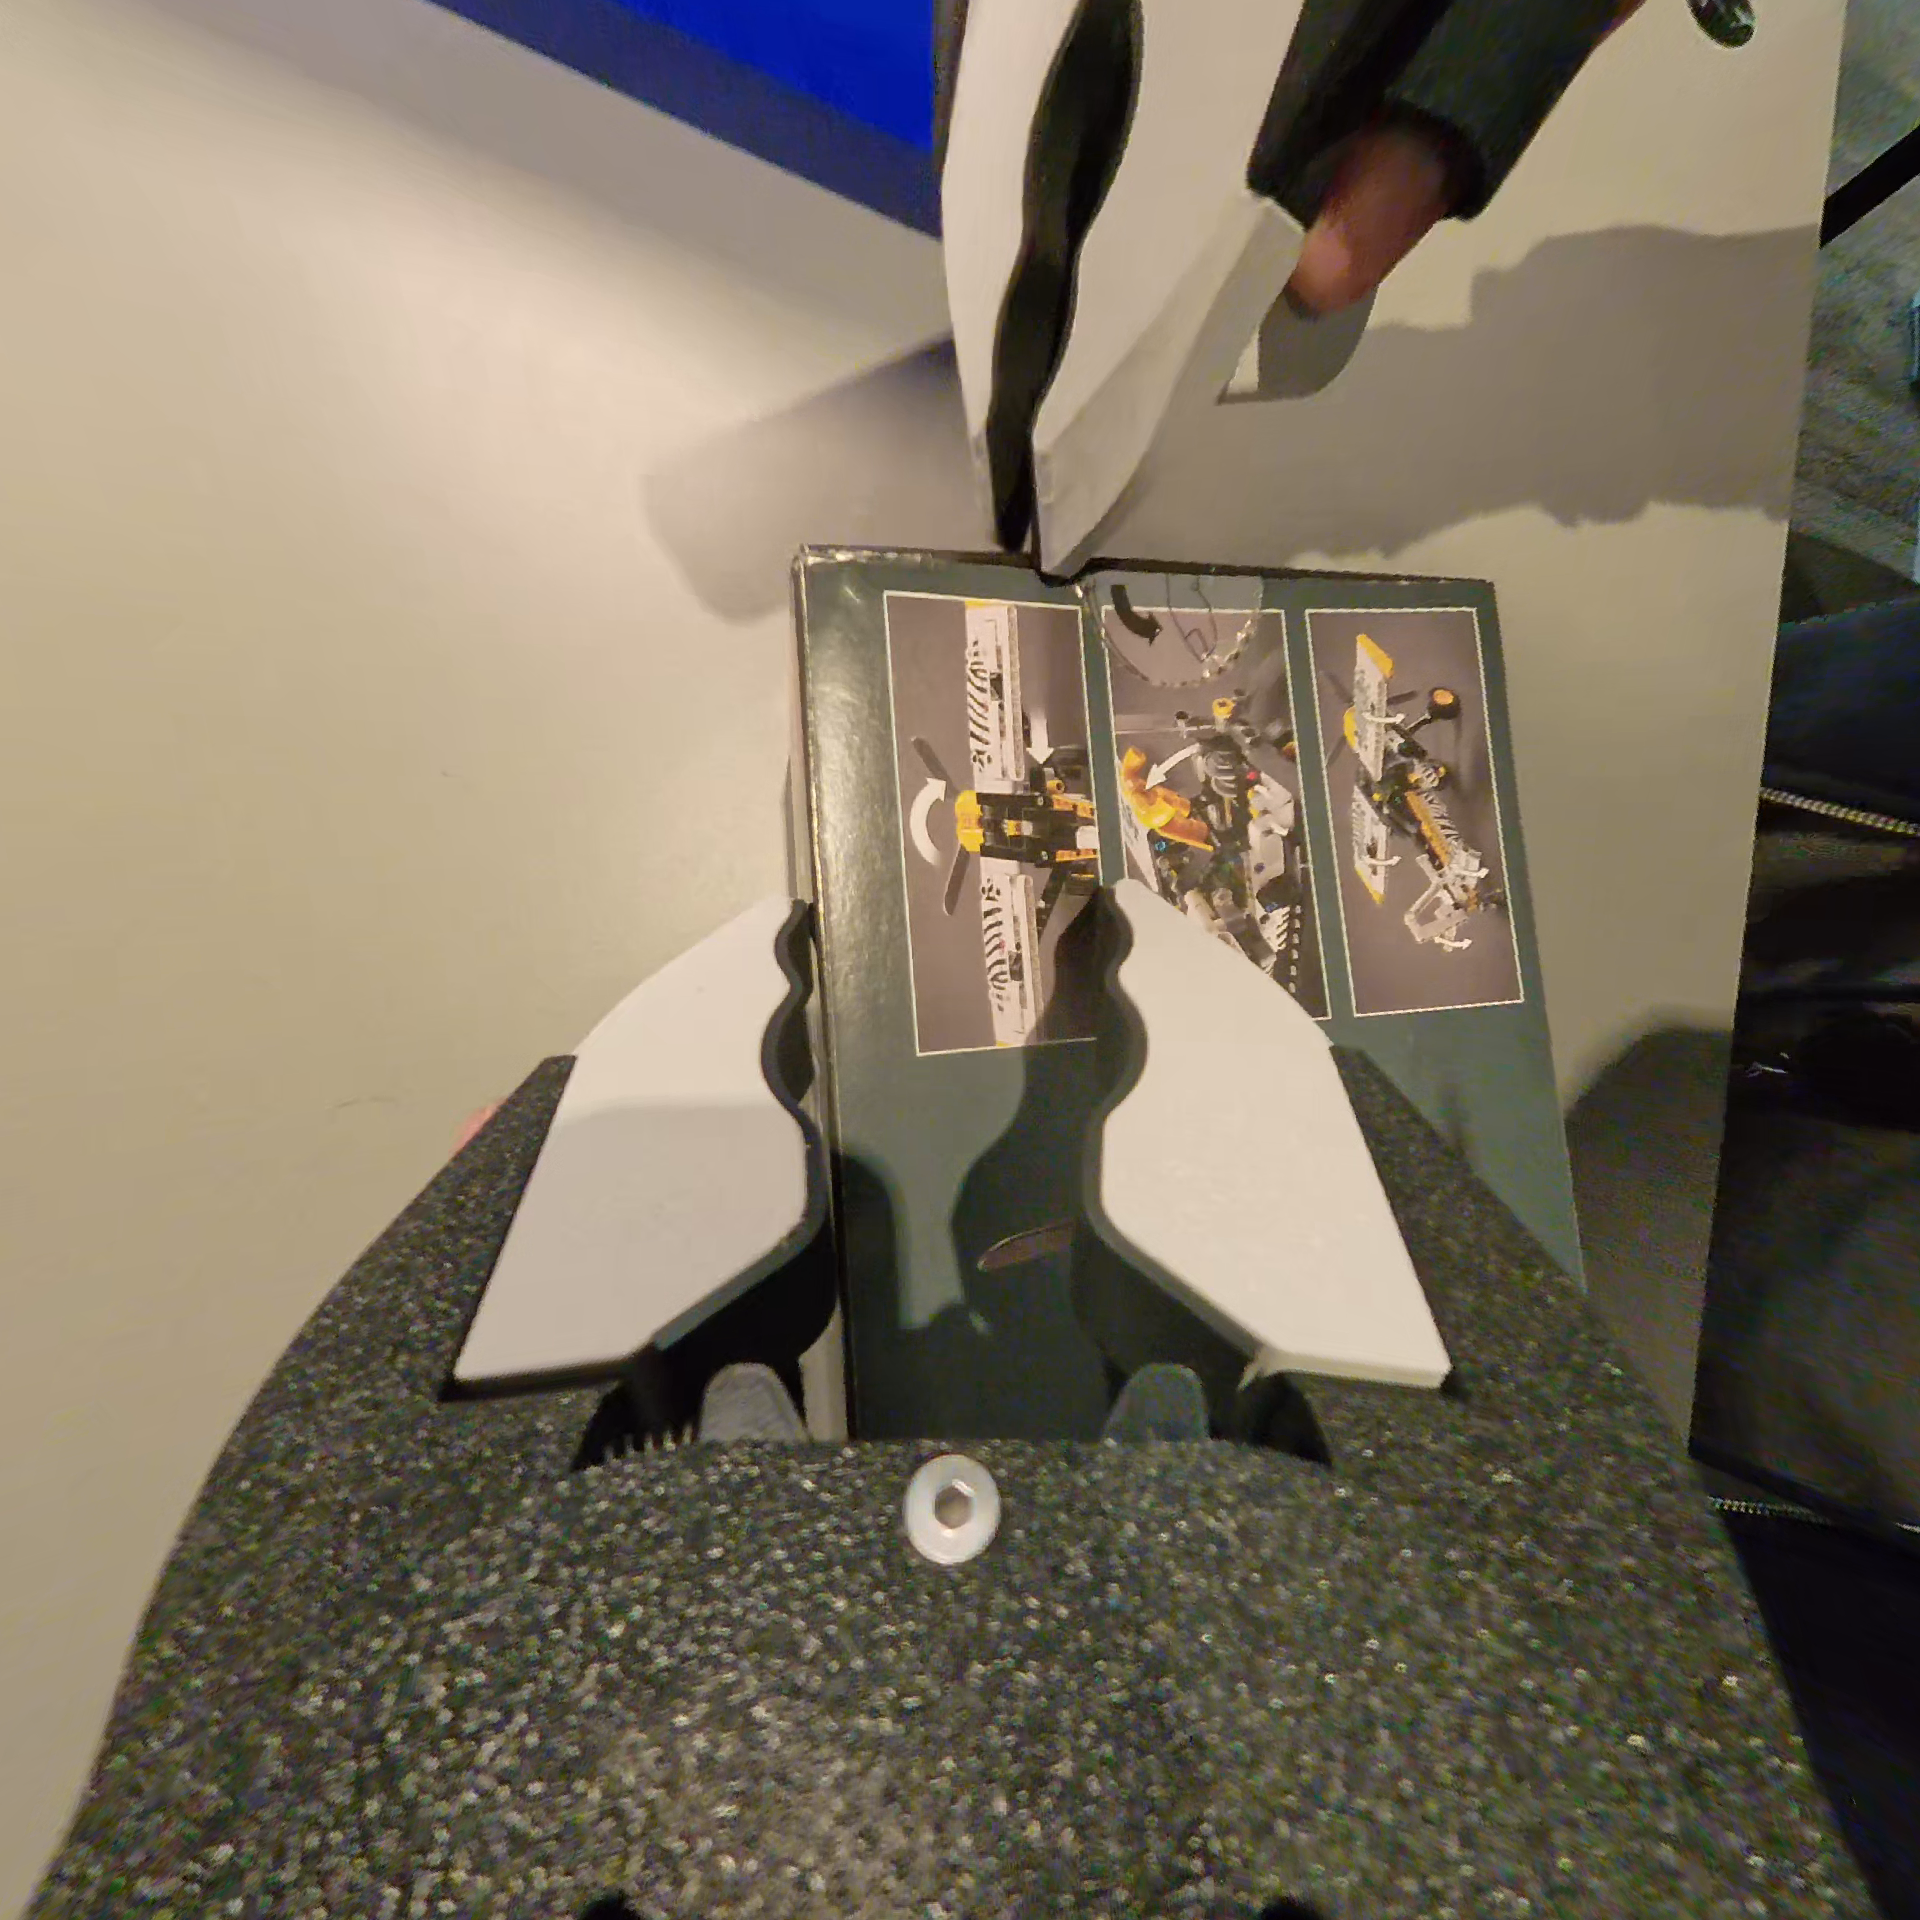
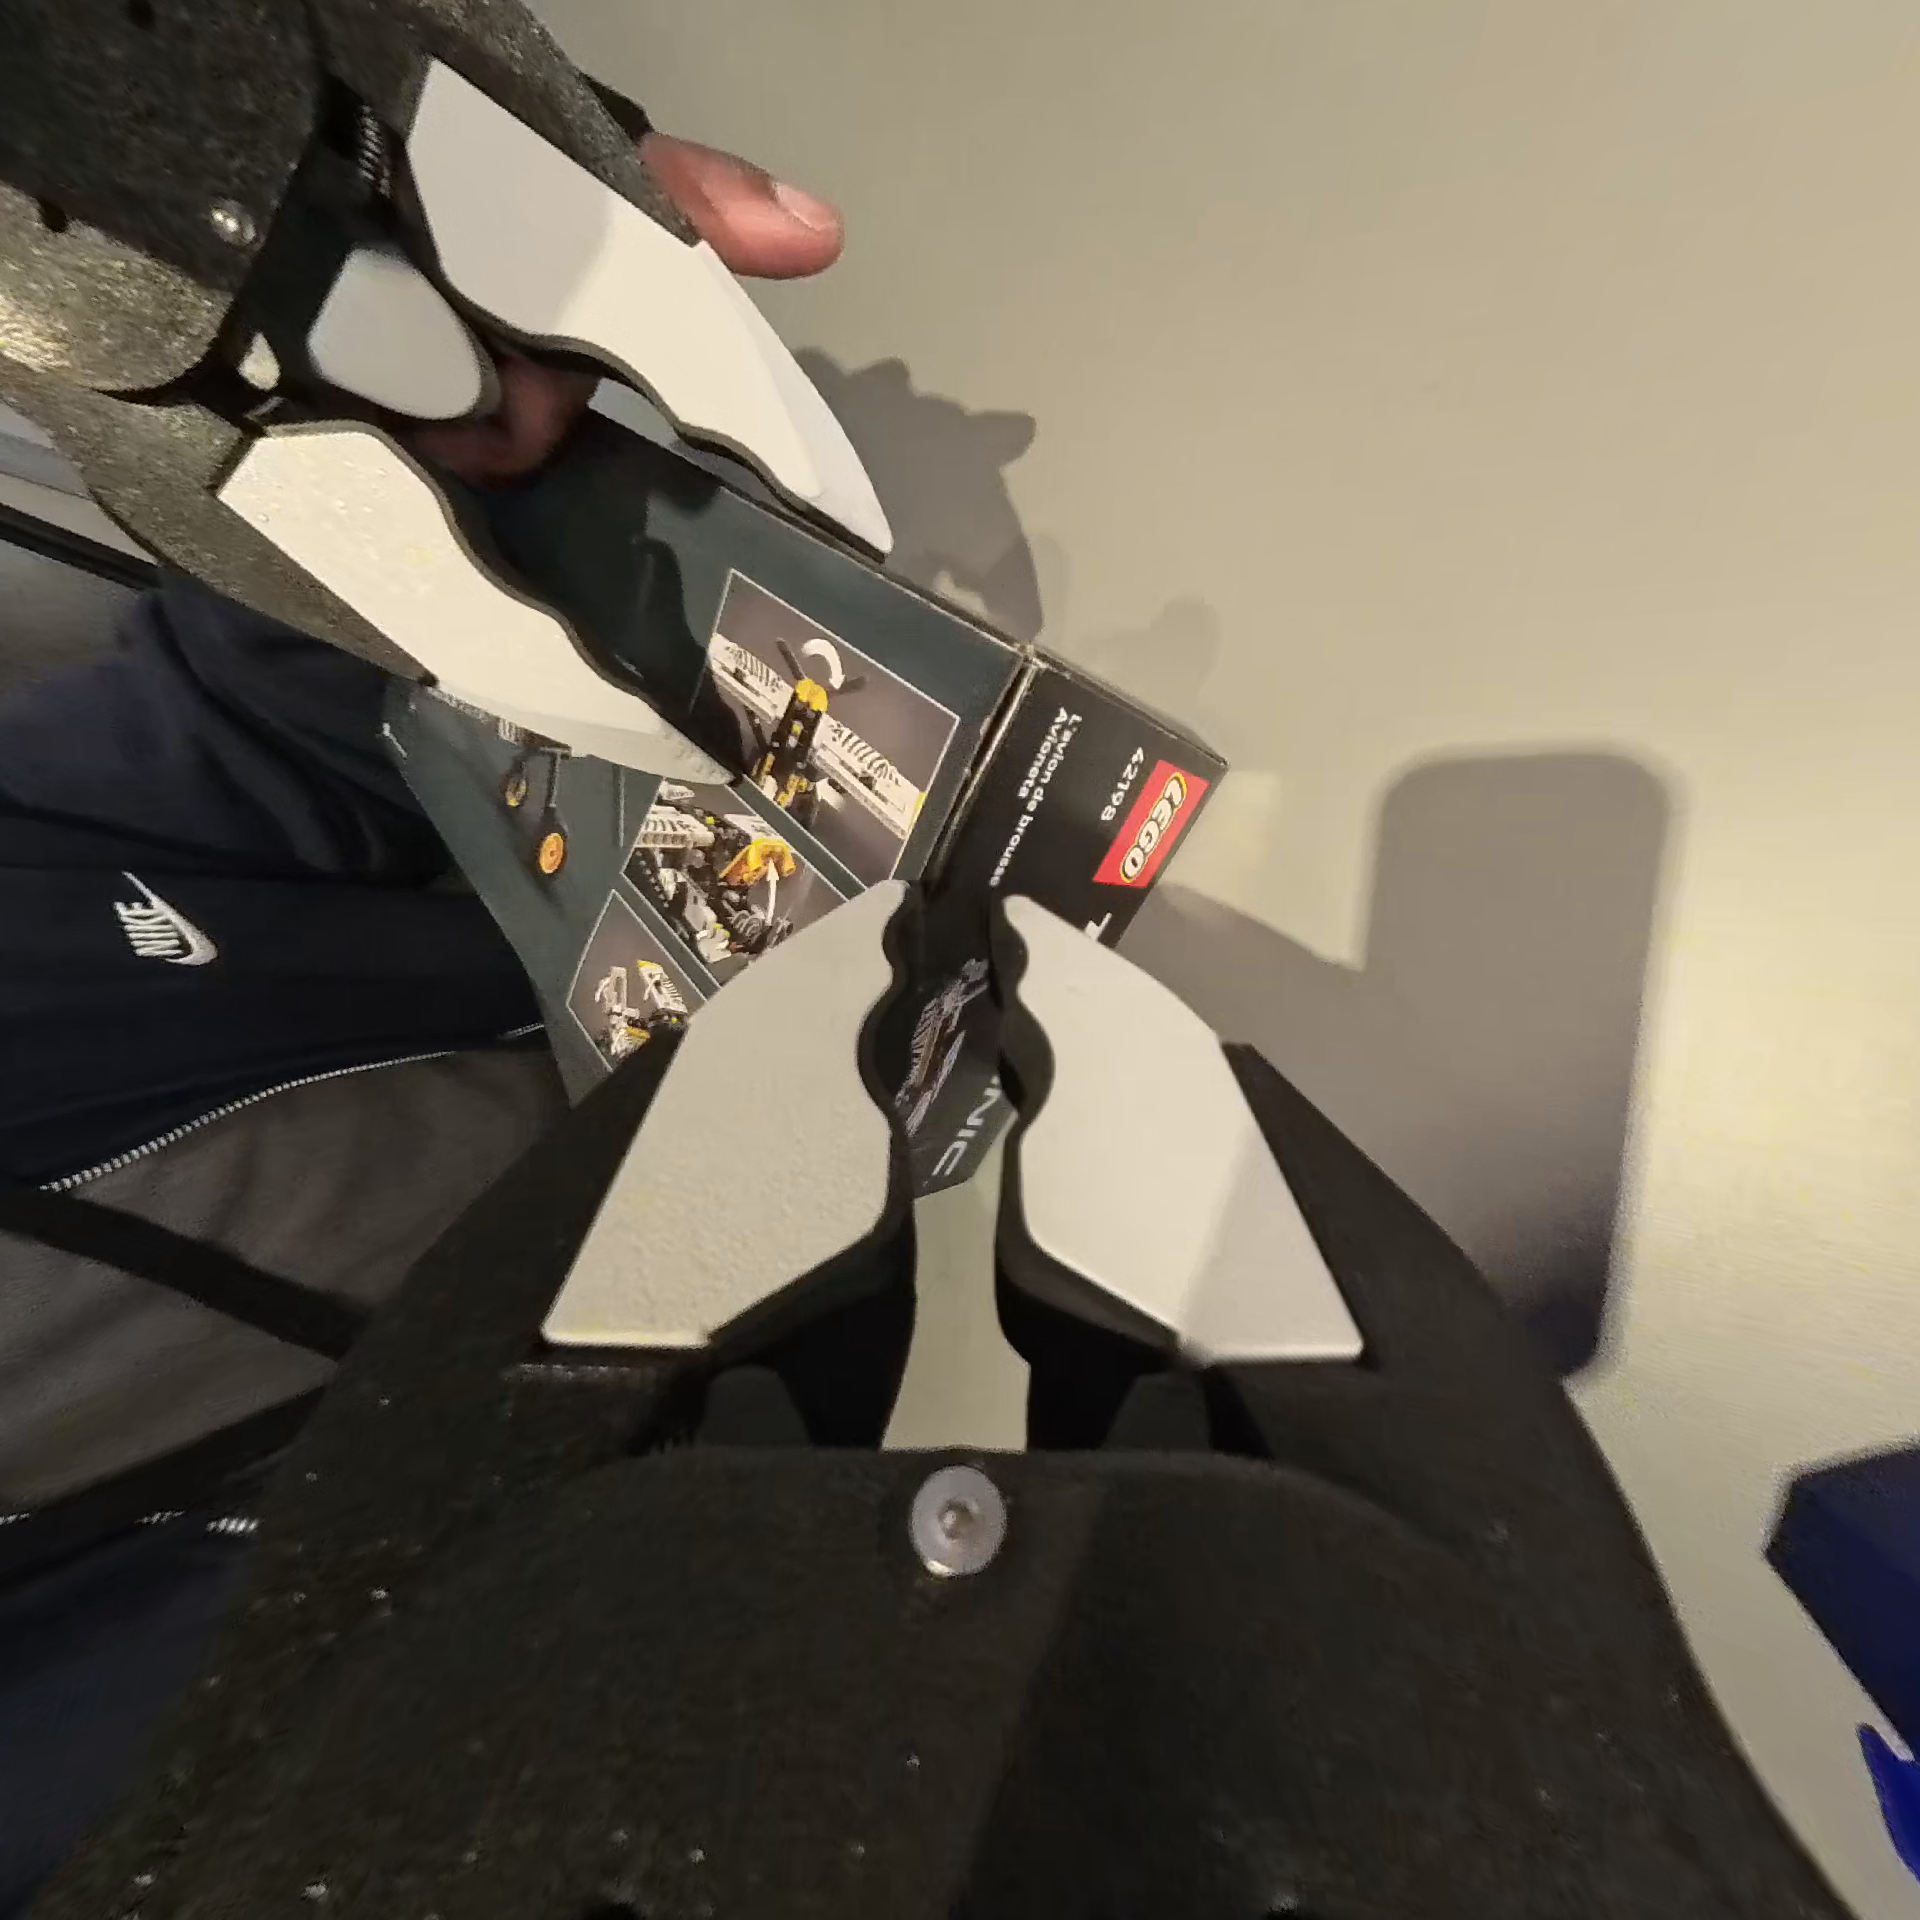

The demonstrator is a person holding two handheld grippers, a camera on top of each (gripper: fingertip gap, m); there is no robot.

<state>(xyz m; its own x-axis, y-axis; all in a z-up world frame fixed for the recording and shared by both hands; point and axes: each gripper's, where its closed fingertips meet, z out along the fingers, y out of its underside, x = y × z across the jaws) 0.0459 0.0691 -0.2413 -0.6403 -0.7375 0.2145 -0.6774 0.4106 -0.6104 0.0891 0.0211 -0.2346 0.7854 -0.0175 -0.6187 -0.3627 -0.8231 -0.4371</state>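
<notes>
Left wrist view showed the left gripper (image 1: 956,914) pinching a dark cardboard box (image 1: 1195,810), its two pale fingers (image 1: 665,1174) pressed against opposite faces of the box's near end. The box was held clear of the cream worktop (image 1: 364,675), its broad side printed with three pictures of a toy aeroplane. At the box's far end the right gripper (image 1: 1023,556) came in from above, its tips almost together on the upper edge. A person's fingertip (image 1: 1351,239) showed behind that gripper, poking from a dark sleeve (image 1: 1455,94). A blue panel (image 1: 727,73) lay along the worktop's far edge.

Right wrist view showed the right gripper (image 2: 945,904) nipping the box (image 2: 852,748) at the edge of its end face, its fingers (image 2: 748,1122) close together with only a narrow strip of card between them. The left gripper (image 2: 810,665) clamped the box from the upper left. A person's dark jacket (image 2: 208,987) filled the left side, and a dark blue object (image 2: 1860,1538) sat at the lower right, blurred.
</notes>
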